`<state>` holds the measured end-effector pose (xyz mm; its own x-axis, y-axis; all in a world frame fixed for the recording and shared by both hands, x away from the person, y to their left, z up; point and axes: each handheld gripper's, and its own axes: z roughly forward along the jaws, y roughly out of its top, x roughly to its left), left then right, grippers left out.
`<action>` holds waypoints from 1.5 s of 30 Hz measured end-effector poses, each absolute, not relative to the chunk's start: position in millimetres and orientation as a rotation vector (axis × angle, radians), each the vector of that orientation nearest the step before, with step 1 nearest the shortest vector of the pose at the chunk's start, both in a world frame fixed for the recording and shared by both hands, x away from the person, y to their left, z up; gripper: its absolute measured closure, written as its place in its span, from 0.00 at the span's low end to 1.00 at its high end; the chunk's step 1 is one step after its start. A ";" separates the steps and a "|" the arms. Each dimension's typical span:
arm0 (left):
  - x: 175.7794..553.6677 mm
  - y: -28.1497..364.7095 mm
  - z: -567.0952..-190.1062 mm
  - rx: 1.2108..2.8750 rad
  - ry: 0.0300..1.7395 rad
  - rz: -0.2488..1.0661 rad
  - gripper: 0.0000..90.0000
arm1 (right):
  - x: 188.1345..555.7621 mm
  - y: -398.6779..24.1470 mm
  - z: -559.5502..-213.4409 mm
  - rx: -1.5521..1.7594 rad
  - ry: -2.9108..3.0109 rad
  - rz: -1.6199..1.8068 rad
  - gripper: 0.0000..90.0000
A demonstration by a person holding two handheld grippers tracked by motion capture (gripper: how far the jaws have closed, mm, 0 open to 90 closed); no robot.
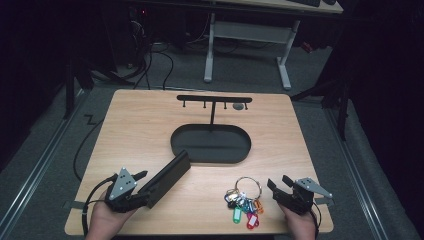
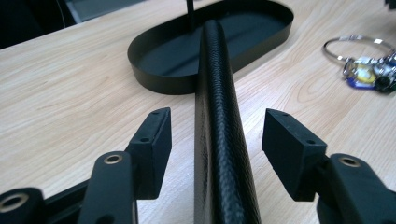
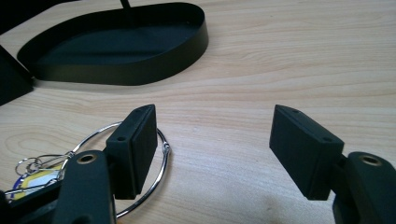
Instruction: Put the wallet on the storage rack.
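- Two grippers we see low on the wooden table (image 1: 150, 120), one in each hand.
- Left gripper (image 1: 141, 175): jaws wide apart, a black wallet (image 1: 167, 177) between them; in the left gripper view we see clear gaps on both sides, pads off the wallet (image 2: 219, 140), so nothing is gripped.
- Wallet stands on its long edge on the table, textured spine up.
- Long axis: from the left gripper at front left, slanting away and to the right, far end pointing at the black oval tray (image 1: 180, 150).
- Far end sits just beside the tray's near left rim; whether it touches, we cannot tell.
- Near end lies between the left jaws, roughly centred, in line with the gripper.
- Right gripper (image 1: 278, 185): jaws wide open, holding nothing, pads clear of the table in the right gripper view (image 3: 212, 154).
- Bunch of keys (image 1: 242, 202) with coloured tags lies flat just left of the right gripper, its big ring (image 3: 161, 154) passing behind one pad.
- Wallet and keys are apart.
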<state>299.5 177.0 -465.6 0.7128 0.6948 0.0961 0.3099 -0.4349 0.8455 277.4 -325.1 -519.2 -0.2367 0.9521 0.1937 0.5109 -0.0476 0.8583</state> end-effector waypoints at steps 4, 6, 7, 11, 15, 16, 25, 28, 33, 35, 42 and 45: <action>303.1 171.1 -453.4 2.109 0.744 0.604 0.47 | 277.8 -324.3 -518.7 1.520 1.784 1.252 0.36; 305.8 169.4 -449.0 2.151 0.740 0.608 0.45 | 278.0 -323.3 -518.6 1.514 1.793 1.263 0.36; 306.9 168.3 -447.4 2.166 0.743 0.605 0.45 | 278.3 -322.7 -518.4 1.505 1.799 1.269 0.36; 309.1 163.8 -442.0 2.239 0.734 0.589 0.44 | 277.8 -319.9 -517.2 1.494 1.809 1.282 0.36; 311.5 158.7 -437.6 2.340 0.725 0.599 0.46 | 278.0 -320.9 -516.6 1.492 1.805 1.282 0.36; 312.3 156.7 -436.8 2.363 0.729 0.596 0.46 | 278.2 -321.1 -516.8 1.493 1.804 1.280 0.36; 322.7 140.7 -427.4 2.466 0.727 0.519 0.45 | 278.4 -319.9 -518.1 1.504 1.808 1.272 0.36; 327.3 135.4 -427.6 2.512 0.742 0.486 0.46 | 278.3 -320.6 -518.3 1.507 1.807 1.272 0.36; 338.3 128.1 -427.5 2.587 0.773 0.424 0.48 | 278.9 -320.9 -518.6 1.510 1.810 1.278 0.36; 344.1 124.6 -426.6 2.628 0.783 0.416 0.51 | 279.1 -320.4 -518.6 1.510 1.815 1.278 0.36; 356.4 113.8 -424.9 2.697 0.794 0.346 0.60 | 279.5 -320.2 -518.7 1.503 1.823 1.280 0.36; 357.0 109.7 -426.2 2.724 0.786 0.341 0.65 | 279.8 -321.0 -518.9 1.509 1.820 1.283 0.36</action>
<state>357.0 109.7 -426.2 0.8237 0.5481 0.1454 0.4808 -0.8109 0.3336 279.8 -321.0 -518.9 -0.3016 0.9294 0.2128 0.5130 -0.0300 0.8579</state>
